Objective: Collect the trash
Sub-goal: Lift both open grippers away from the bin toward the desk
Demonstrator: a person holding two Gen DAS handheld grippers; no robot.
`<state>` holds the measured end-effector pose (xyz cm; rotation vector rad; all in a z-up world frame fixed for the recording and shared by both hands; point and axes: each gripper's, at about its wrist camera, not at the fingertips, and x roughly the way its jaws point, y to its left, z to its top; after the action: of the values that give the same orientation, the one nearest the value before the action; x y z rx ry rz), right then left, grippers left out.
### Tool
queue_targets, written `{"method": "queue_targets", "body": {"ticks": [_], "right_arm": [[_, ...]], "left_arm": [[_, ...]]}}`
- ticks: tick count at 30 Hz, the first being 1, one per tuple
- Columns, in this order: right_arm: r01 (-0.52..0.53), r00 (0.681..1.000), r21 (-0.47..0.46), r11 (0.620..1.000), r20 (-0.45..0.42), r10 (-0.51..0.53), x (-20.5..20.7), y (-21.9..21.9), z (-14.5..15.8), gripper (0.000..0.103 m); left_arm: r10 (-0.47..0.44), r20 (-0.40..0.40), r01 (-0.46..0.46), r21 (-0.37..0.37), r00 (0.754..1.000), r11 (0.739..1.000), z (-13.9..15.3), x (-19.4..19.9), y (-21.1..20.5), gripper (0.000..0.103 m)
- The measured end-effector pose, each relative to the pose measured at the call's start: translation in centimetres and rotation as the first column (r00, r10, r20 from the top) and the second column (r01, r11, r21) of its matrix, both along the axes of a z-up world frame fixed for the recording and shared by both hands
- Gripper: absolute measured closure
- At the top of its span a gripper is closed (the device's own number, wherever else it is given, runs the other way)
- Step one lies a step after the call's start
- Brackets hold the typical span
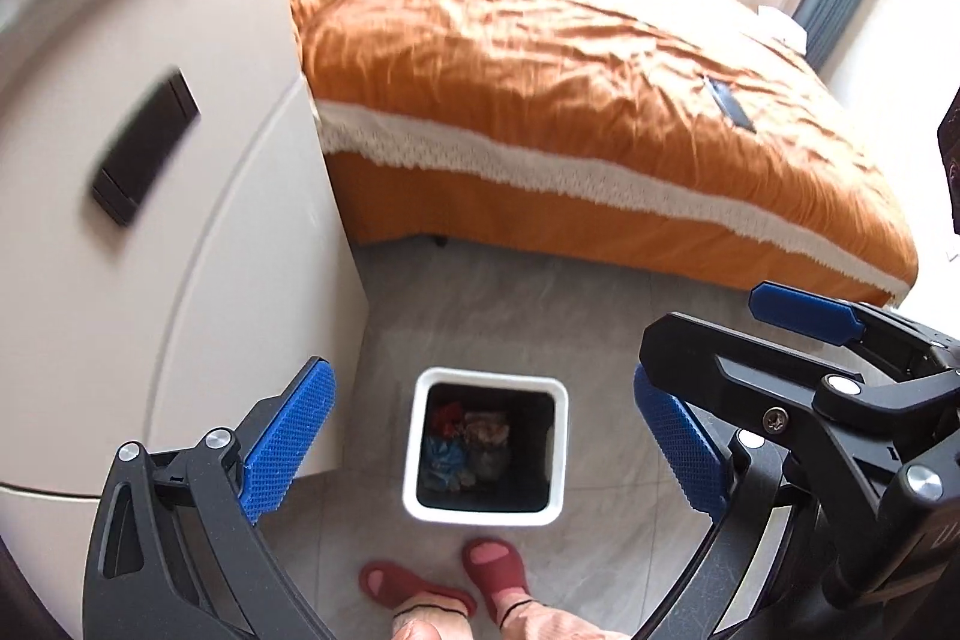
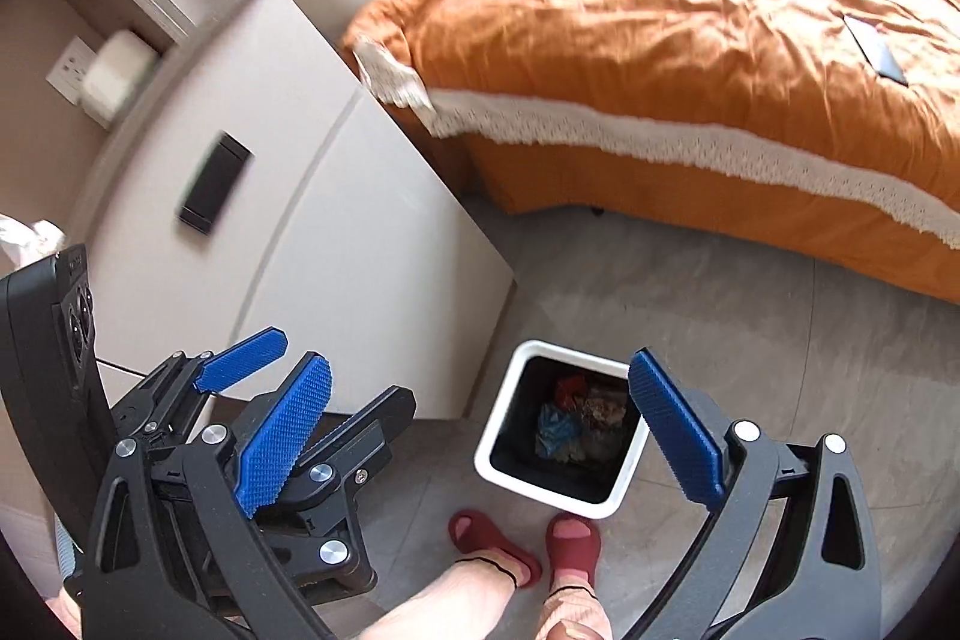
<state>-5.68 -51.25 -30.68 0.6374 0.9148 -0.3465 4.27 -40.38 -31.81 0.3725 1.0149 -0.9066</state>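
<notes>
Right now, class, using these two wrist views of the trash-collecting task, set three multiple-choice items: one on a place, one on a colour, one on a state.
1. Where does the white bin stand?
A. On the bed
B. On the floor by the white cabinet
C. On the cabinet top

2. What colour is the bedspread?
A. Orange
B. Green
C. Grey

3. What state is the left tool in?
A. Shut on a wrapper
B. Shut, empty
C. Open, empty

Answers: 1 B, the bin sits on grey tiles next to the cabinet. 2 A, the cover is orange with a white lace band. 3 C, its blue pads stand wide apart with nothing between them.
</notes>
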Motion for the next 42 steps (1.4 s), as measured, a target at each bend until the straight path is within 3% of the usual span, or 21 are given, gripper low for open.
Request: {"method": "queue_targets", "body": {"ticks": [11,22,30,42], "right_arm": [[-0.063,0.985,-0.096,0.993,0.154,0.077,-0.8,1.2,9.9,0.004],[-0.237,0.92,-0.143,0.961,0.286,0.269,2.7,5.3,16.3,0.004],[-0.348,0.872,-0.181,0.92,0.298,0.389,6.8,9.7,18.8,0.004],[-0.502,0.786,-0.218,0.837,0.29,0.546,13.3,17.6,20.3,0.004]], "left_arm": [[0.098,0.133,-0.091,-0.06,0.986,0.994,10.5,-0.6,2.1,0.005],[0.293,0.222,-0.272,-0.119,0.93,0.955,17.4,0.9,8.3,0.005],[0.392,0.247,-0.368,-0.14,0.886,0.919,19.9,3.2,13.1,0.005],[0.535,0.302,-0.52,-0.136,0.789,0.843,20.9,7.0,21.8,0.005]]}}
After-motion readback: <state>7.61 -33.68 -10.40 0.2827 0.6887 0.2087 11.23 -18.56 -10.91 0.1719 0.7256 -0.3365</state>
